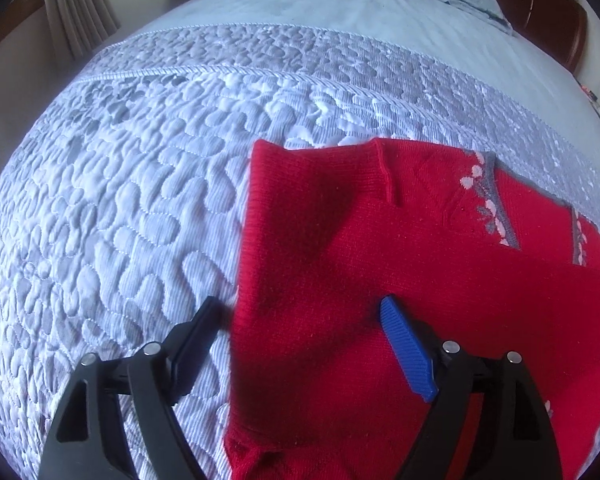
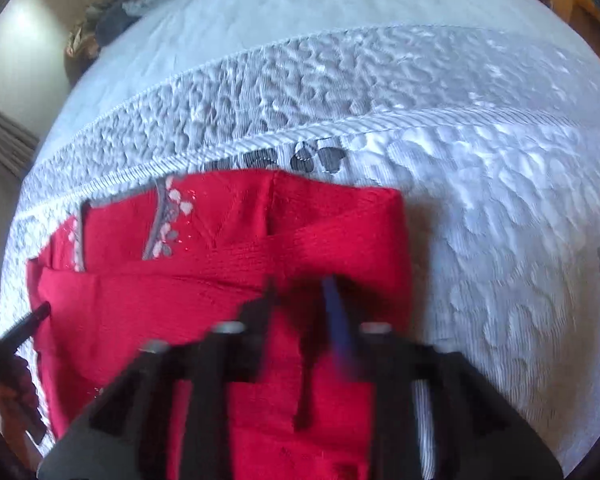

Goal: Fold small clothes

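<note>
bright daylight, cool and bluish on the quilted bedspread point(image 1: 140, 200), blown out to white in patches. heavy fisheye bending and dark vignetting at every rim. sharp in the left wrist view, with soft shadows across the red sweater point(image 1: 340, 280); smeared with motion blur in the right wrist view, worst on the right gripper point(image 2: 300, 292).

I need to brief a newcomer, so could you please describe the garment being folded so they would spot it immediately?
On the quilted pale blue bedspread lies the red knitted sweater, partly folded. It is the only red item there, marked by grey trim with pink leaf motifs at its neckline.
</note>
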Demonstrator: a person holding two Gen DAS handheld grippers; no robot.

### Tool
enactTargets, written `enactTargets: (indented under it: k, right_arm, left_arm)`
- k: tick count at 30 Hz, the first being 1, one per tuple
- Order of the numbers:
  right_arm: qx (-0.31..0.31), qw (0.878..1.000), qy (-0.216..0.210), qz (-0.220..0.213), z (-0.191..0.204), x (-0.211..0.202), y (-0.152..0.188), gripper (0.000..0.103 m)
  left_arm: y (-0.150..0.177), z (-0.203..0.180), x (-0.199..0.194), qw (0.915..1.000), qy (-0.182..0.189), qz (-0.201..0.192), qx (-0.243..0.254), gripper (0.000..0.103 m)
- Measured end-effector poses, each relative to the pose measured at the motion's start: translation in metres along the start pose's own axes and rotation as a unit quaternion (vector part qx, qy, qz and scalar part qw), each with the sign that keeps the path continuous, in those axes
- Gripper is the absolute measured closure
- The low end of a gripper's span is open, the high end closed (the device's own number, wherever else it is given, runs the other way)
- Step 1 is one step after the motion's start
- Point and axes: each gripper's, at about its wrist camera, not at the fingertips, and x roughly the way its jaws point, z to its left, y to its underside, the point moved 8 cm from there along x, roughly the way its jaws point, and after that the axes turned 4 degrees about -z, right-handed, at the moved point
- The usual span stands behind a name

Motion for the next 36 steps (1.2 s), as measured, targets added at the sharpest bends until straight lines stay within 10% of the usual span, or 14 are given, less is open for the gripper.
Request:
enactTargets:
  k: [8,12,20,22,28,36]
  right_arm:
    - [0.005,0.997,-0.055,0.062,0.000,-0.013,0.052,0.061]
    - [0.007,0.995,-0.071,0.064,0.002,-0.010,0.054,0.096]
    - [-0.010,0.997,-0.040,0.073,-0.003,-0.028,0.062,0.103]
    - [-0.031,0.997,0.012,0.076,-0.012,-0.019,0.066,0.103]
    - [-0.006,0.998,-0.029,0.055,-0.011,-0.058,0.087,0.091]
    - [-0.068,0.989,-0.057,0.115,-0.004,-0.141,0.244,0.064]
  left_arm:
    - [0.012,0.000,-0.012,0.9998,-0.005,-0.018,0.006,0.021]
    - [0.013,0.001,-0.008,0.9998,-0.005,-0.015,-0.006,0.021]
    - [0.017,-0.002,-0.008,0.9998,0.009,-0.008,0.014,0.021]
    - [0.018,-0.002,-0.006,0.9998,0.014,-0.006,0.016,0.021]
    - [0.034,0.004,-0.032,0.9987,0.042,0.015,0.025,0.021]
    - [0.168,0.043,-0.113,0.9892,0.085,0.078,0.090,0.021]
